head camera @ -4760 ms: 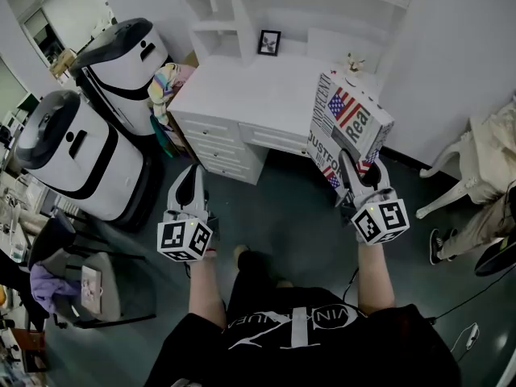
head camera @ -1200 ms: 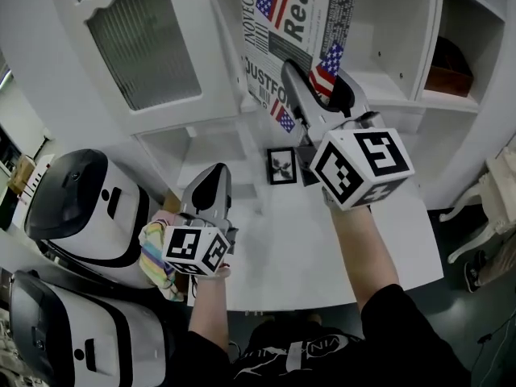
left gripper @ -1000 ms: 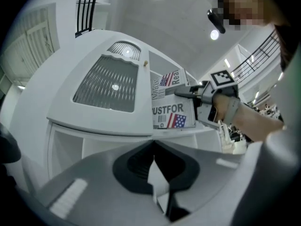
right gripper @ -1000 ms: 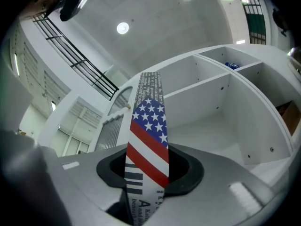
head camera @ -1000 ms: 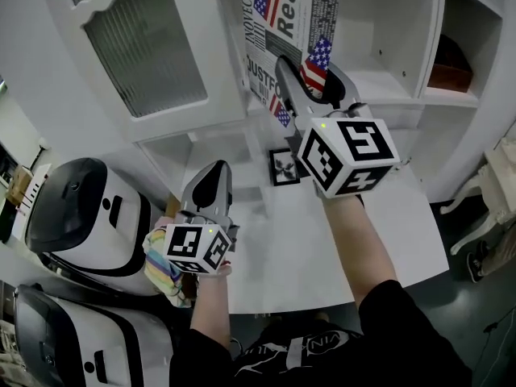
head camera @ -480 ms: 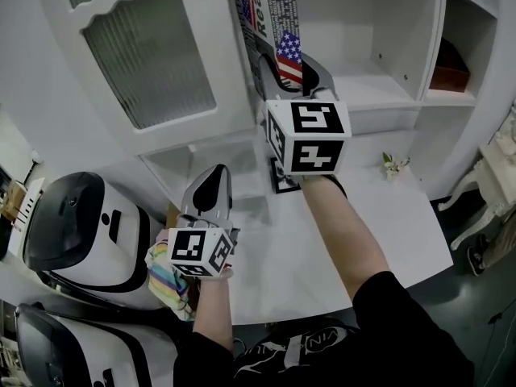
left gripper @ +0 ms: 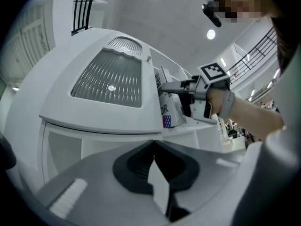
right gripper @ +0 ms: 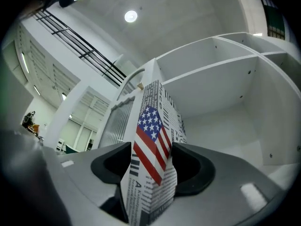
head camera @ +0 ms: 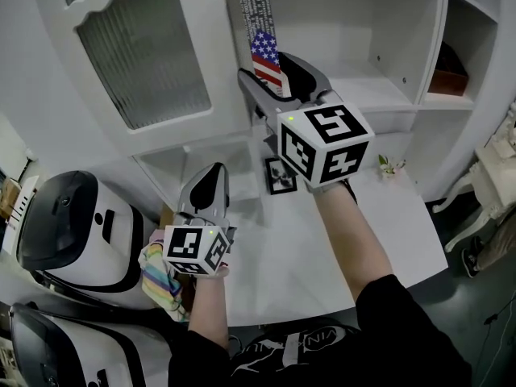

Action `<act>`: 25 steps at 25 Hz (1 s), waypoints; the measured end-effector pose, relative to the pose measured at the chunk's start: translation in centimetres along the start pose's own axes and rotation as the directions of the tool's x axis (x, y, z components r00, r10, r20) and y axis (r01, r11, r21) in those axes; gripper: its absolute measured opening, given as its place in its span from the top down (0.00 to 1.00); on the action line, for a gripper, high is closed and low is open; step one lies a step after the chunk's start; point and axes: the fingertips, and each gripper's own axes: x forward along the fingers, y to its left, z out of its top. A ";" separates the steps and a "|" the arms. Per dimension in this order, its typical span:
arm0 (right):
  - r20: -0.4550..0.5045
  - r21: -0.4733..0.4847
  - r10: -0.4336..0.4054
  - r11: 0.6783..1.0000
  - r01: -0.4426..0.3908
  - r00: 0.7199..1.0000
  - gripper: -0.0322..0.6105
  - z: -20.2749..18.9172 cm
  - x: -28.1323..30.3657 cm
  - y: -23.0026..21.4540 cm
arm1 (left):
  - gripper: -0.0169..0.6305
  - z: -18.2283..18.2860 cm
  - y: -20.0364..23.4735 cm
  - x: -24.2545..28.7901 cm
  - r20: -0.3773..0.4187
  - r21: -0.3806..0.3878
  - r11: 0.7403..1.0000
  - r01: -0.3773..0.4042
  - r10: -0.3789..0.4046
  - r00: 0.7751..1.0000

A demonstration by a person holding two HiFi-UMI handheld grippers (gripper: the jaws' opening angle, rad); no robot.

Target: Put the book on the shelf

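Note:
The book point(head camera: 262, 31), with newspaper print and a US flag on its cover, stands upright at the left side of the open shelf compartment point(head camera: 363, 87), next to the cabinet wall. My right gripper point(head camera: 278, 75) reaches up to its lower end. Its jaws are opening, with the book point(right gripper: 153, 140) still between them and a little room on each side. My left gripper point(head camera: 211, 176) hangs lower left over the desk, shut and empty. From the left gripper view, the book point(left gripper: 170, 109) and the right gripper point(left gripper: 176, 86) show at the shelf.
A ribbed-glass cabinet door point(head camera: 141, 47) flanks the compartment on the left. A small framed picture point(head camera: 280, 176) and a little flower figure point(head camera: 389, 166) stand on the white desk point(head camera: 322, 240). A brown object point(head camera: 451, 71) fills the right-hand shelf. White machines point(head camera: 72, 232) stand at left.
The right gripper has carried the book to the compartment's left wall and turned it edge-on and upright. Its jaws have spread off the book. The left gripper has stayed put.

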 end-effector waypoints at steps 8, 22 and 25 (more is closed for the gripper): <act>-0.042 0.069 0.143 0.988 -0.140 0.989 0.53 -2.7 -2.0 -0.2 | 0.97 -0.1 -1.2 1.1 0.002 -0.010 1.000 0.026 -0.026 1.000; -0.144 0.124 0.331 0.941 -0.314 0.933 0.55 -4.4 0.7 -0.4 | 0.97 -0.4 -0.6 1.2 -0.007 -0.020 1.000 0.010 -0.010 1.000; -0.159 0.141 0.345 0.935 -0.325 0.925 0.56 -4.7 1.4 -0.6 | 0.97 -0.4 -0.3 1.1 -0.007 -0.018 1.000 0.000 0.000 1.000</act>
